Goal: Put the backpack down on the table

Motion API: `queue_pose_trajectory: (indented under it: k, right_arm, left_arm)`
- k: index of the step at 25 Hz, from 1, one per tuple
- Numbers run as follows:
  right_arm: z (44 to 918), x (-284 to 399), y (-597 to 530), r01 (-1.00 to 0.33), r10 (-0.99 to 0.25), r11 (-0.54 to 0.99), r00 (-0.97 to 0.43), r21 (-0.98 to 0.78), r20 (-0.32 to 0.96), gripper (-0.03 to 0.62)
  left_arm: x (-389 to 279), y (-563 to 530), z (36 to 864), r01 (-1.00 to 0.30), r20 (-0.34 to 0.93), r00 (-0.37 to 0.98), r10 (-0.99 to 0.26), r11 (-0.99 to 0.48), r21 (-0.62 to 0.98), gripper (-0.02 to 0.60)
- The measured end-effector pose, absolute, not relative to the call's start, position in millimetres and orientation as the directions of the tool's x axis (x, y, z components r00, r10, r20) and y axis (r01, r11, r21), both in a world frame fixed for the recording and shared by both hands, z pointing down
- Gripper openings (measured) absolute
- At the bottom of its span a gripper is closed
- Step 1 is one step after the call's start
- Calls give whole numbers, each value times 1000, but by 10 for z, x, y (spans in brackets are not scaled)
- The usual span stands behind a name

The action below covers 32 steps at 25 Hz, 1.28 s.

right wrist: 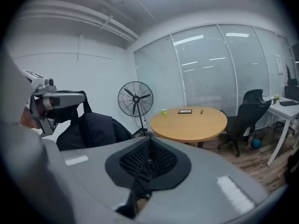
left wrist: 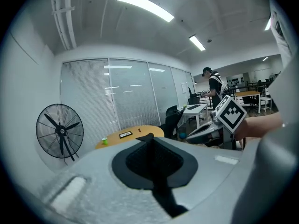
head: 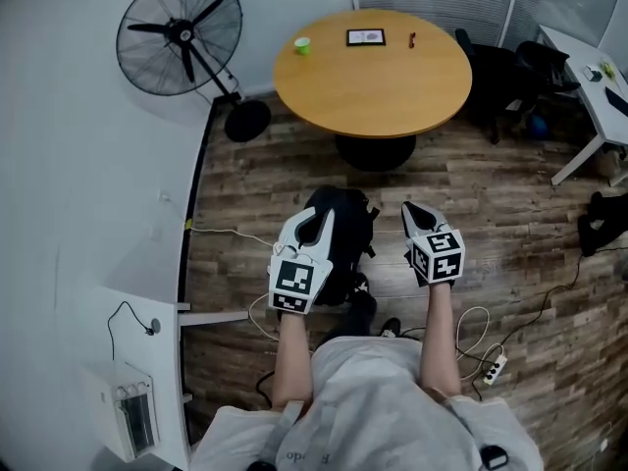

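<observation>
Our left claw (head: 313,227) pinches the bag (head: 348,230). Our right claw (head: 418,210) is closed, holding nothing. The round table (head: 373,77) stands ahead on a wood floor (head: 500,224), near a fan (head: 180,33).

Closed right gripper (right wrist: 148,146), backpack (right wrist: 93,129) leftward

head view looks steeply down from above the person, the round surface (head: 373,72) far off at 12 o'clock. left gripper view and right gripper view look level along their own jaws toward that surface and the fan (head: 180,32); the right one also catches the backpack (right wrist: 93,129) close at 9 o'clock.
</observation>
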State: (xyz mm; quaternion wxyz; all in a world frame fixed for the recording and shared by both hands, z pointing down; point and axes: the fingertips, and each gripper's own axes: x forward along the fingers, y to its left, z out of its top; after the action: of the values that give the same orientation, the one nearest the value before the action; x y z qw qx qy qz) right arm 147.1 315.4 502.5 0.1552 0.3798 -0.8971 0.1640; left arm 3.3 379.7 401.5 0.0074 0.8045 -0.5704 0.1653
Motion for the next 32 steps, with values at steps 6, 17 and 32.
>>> queue_pose_trajectory:
  k: [6, 17, 32]
  right_arm:
    - [4984, 1369, 2732, -754, -655, 646, -626, -117, 423, 0]
    - [4775, 977, 1858, -802, -724, 594, -567, -64, 393, 0]
    - [4830, 706, 1320, -803, -711, 594, -551, -46, 438, 0]
  left_arm:
    - [-302, 3190, 3937, -924, 224, 301, -927, -341, -172, 6]
    - [-845, 2171, 3543, -897, 127, 369, -921, -389, -209, 6]
    - [-658, 1130, 3043, -788, 129, 542, -831, -555, -265, 6]
